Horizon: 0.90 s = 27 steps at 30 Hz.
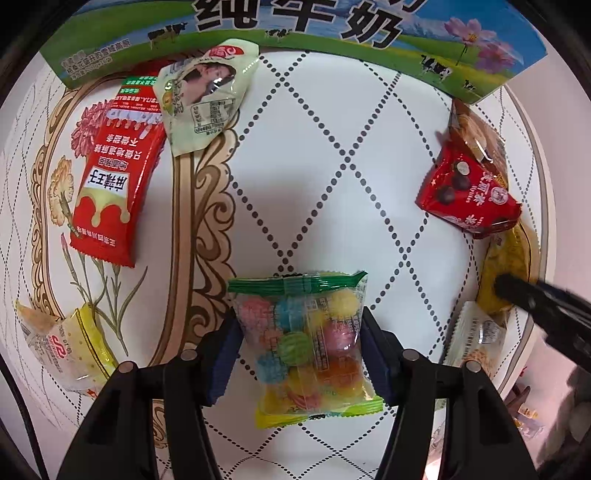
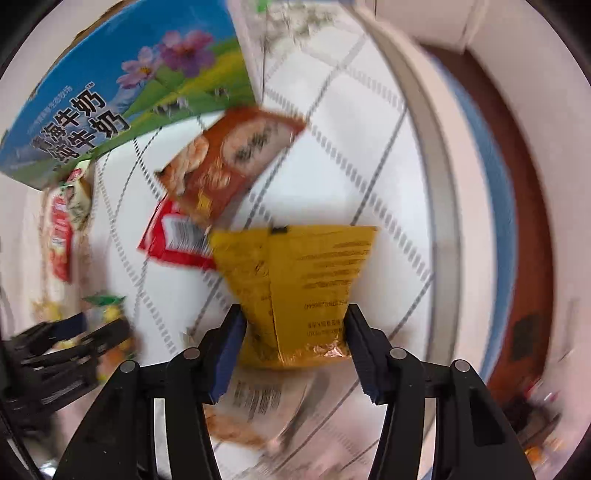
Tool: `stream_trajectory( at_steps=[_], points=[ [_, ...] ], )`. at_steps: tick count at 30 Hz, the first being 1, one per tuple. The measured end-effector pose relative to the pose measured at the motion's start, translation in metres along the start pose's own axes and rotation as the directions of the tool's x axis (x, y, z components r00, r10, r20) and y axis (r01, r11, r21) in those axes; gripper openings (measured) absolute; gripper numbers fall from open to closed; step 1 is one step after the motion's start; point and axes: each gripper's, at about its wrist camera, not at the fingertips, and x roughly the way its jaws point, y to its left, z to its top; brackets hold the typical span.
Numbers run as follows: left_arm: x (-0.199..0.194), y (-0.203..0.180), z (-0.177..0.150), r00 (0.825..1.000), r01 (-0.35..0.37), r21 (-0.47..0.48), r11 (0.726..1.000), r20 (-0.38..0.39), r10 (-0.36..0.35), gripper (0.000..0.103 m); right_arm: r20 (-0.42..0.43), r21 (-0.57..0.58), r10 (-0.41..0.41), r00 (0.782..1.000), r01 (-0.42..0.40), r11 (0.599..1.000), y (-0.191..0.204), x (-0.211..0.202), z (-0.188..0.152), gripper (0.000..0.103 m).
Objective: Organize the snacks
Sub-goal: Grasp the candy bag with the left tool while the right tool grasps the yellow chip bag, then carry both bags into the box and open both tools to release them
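Observation:
In the left wrist view my left gripper (image 1: 300,343) is shut on a clear bag of coloured candies (image 1: 306,343) with a green top seal, held above the table. My right gripper shows there as a dark shape (image 1: 546,306) at the right. In the right wrist view my right gripper (image 2: 293,332) is shut on a yellow snack packet (image 2: 295,288). The view is blurred. The left gripper (image 2: 70,343) shows at the lower left with the candy bag.
A milk carton box (image 1: 295,33) stands at the back, also in the right wrist view (image 2: 110,88). A red packet (image 1: 114,177), a pale green packet (image 1: 207,96), a red chocolate packet (image 1: 469,192) and a brown packet (image 2: 229,158) lie on the white patterned table (image 1: 325,147). The table edge (image 2: 443,184) runs at right.

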Motion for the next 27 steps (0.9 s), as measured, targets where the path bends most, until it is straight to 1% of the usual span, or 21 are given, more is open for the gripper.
stream_trajectory(
  at_steps=[2, 3, 4, 6, 7, 8, 10, 12, 13, 14, 15, 16, 17, 19, 21, 22, 24, 27],
  points=[
    [0.002, 0.003, 0.001, 1.000, 0.002, -0.004, 1.000, -0.006, -0.002, 0.060, -0.040, 0.038, 0.057, 0.998, -0.055, 0.998, -0.005, 0.001, -0.002, 0.058],
    [0.003, 0.004, 0.001, 1.000, 0.001, -0.006, 1.000, -0.008, -0.001, 0.061, -0.038, 0.044, 0.073, 0.997, -0.071, 0.997, -0.007, -0.001, -0.002, 0.062],
    [0.006, -0.002, 0.003, 1.000, 0.002, -0.010, 1.000, -0.010, -0.002, 0.061, -0.017, 0.034, 0.061, 0.998, -0.061, 0.998, -0.007, -0.006, -0.001, 0.069],
    [0.008, -0.002, 0.002, 1.000, 0.005, -0.018, 1.000, -0.015, -0.005, 0.062, 0.020, 0.018, 0.011, 1.000, -0.012, 1.000, -0.010, -0.013, -0.001, 0.076],
    [0.009, -0.001, -0.001, 1.000, 0.004, -0.020, 1.000, -0.017, -0.004, 0.062, 0.029, 0.024, -0.001, 1.000, 0.000, 1.000, -0.012, -0.014, 0.001, 0.076],
    [0.008, 0.001, 0.003, 1.000, 0.002, -0.020, 1.000, -0.020, -0.002, 0.062, 0.029, 0.039, 0.004, 1.000, -0.006, 0.999, -0.015, -0.013, 0.001, 0.076],
    [0.008, 0.003, 0.002, 1.000, 0.005, -0.024, 1.000, -0.020, -0.005, 0.062, 0.025, 0.067, 0.029, 0.999, -0.031, 0.997, -0.018, -0.008, 0.004, 0.076],
    [0.008, 0.002, 0.004, 1.000, 0.007, -0.025, 1.000, -0.015, -0.007, 0.062, 0.028, 0.071, 0.047, 0.999, -0.049, 0.996, -0.018, -0.001, 0.008, 0.076],
    [0.006, 0.000, 0.003, 1.000, 0.009, -0.024, 1.000, -0.010, -0.009, 0.060, 0.026, 0.068, 0.052, 0.998, -0.053, 0.996, -0.016, 0.003, 0.009, 0.076],
    [0.004, 0.007, 0.011, 1.000, 0.011, -0.022, 1.000, -0.004, -0.011, 0.059, 0.020, 0.067, 0.047, 0.999, -0.048, 0.997, -0.014, 0.008, 0.009, 0.073],
    [-0.003, 0.015, 0.018, 1.000, 0.010, -0.017, 1.000, 0.006, -0.010, 0.057, 0.021, 0.069, 0.036, 0.999, -0.038, 0.997, -0.007, 0.008, 0.006, 0.063],
    [-0.007, 0.016, 0.019, 1.000, 0.010, -0.013, 1.000, 0.011, -0.010, 0.056, 0.029, 0.065, 0.013, 1.000, -0.015, 0.998, -0.005, 0.011, 0.005, 0.059],
    [-0.010, 0.017, 0.018, 1.000, 0.012, -0.010, 1.000, 0.015, -0.012, 0.056, 0.036, 0.058, 0.001, 0.999, -0.003, 0.998, -0.003, 0.012, 0.004, 0.058],
    [-0.020, 0.019, 0.014, 0.999, 0.020, -0.005, 1.000, 0.029, -0.020, 0.055, 0.055, 0.057, 0.002, 0.999, -0.005, 0.998, -0.002, 0.010, 0.002, 0.054],
    [-0.029, 0.018, 0.012, 0.999, 0.023, 0.003, 1.000, 0.043, -0.023, 0.054, 0.067, 0.046, 0.007, 0.998, -0.011, 0.999, 0.000, 0.005, 0.001, 0.051],
    [-0.034, 0.019, 0.011, 0.998, 0.028, 0.008, 1.000, 0.050, -0.029, 0.053, 0.073, 0.044, 0.016, 0.997, -0.019, 0.999, 0.001, 0.002, -0.001, 0.049],
    [-0.048, 0.019, 0.011, 0.997, 0.047, 0.014, 0.999, 0.065, -0.048, 0.053, 0.085, 0.040, 0.030, 0.996, -0.033, 0.999, -0.004, -0.010, -0.002, 0.049],
    [-0.073, 0.020, 0.011, 0.991, 0.092, 0.015, 0.996, 0.093, -0.093, 0.053, 0.105, 0.031, 0.078, 0.991, -0.082, 0.996, -0.004, -0.033, -0.003, 0.049]
  ],
)
